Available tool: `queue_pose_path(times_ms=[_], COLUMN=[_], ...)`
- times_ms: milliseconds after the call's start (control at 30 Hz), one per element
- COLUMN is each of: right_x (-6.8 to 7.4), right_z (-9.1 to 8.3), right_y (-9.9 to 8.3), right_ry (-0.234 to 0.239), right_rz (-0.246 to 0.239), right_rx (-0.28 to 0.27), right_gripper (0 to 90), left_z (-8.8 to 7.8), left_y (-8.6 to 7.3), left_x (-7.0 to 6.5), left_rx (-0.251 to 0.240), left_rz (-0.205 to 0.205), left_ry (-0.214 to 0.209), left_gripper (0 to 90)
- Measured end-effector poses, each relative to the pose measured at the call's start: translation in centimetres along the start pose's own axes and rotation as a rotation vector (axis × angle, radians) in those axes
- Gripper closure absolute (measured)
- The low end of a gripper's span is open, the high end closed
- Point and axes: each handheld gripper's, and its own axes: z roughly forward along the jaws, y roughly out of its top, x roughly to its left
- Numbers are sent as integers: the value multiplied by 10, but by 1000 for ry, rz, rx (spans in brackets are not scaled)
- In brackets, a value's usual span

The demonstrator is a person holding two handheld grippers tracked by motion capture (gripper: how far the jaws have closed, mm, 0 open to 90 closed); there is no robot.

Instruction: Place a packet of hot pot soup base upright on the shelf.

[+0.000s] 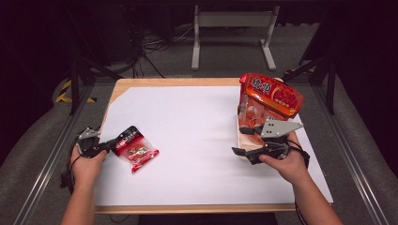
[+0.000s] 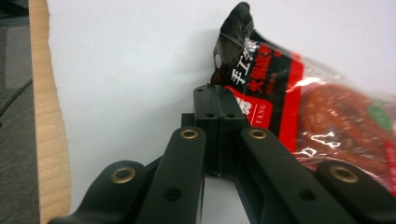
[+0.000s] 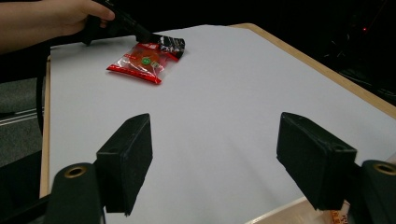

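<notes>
White table sheet [image 1: 197, 140]: left gripper [image 1: 111, 144] clamped on red snack packet [image 1: 136, 149] edge; right gripper [image 1: 244, 140] apart, empty.

Left gripper [image 2: 219, 100] fingers pinch the red snack packet [image 2: 299, 98].

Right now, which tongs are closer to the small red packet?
Left. The left tongs are shut on the small red packet at its dark top edge. The right tongs are open across the white sheet, beside the big snack bag.
</notes>
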Motion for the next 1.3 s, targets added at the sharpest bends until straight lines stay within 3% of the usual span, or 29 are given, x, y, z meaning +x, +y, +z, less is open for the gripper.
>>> queue_pose_path(times_ms=[233,467,700,900,1233,1300], right_x=[-1,-2,-7,-12,-19,-20], right_z=[-1,-5,-18,-32,-55,-63], right_y=[1,1,1,1,-5,-7], right_ry=[-2,-6,-31,-54,-91,-104], right_rz=[6,14,19,32,65,73], right_rx=[-3,-14,-30,-57,-87,-94], right_gripper=[290,310,356,372,383,389], left_z=[-18,-39,-55,-62,-66,-66], left_y=[7,22,39,57,76,82], left_x=[-4,-21,-50,-79,-102,-110], left_rx=[-76,-134,-175,-183,-187,-186], left_rz=[-18,33,118,223,278,311], left_ry=[-75,-119,-180,-225,-294,-317], left_gripper=[900,900,900,900,900,900])
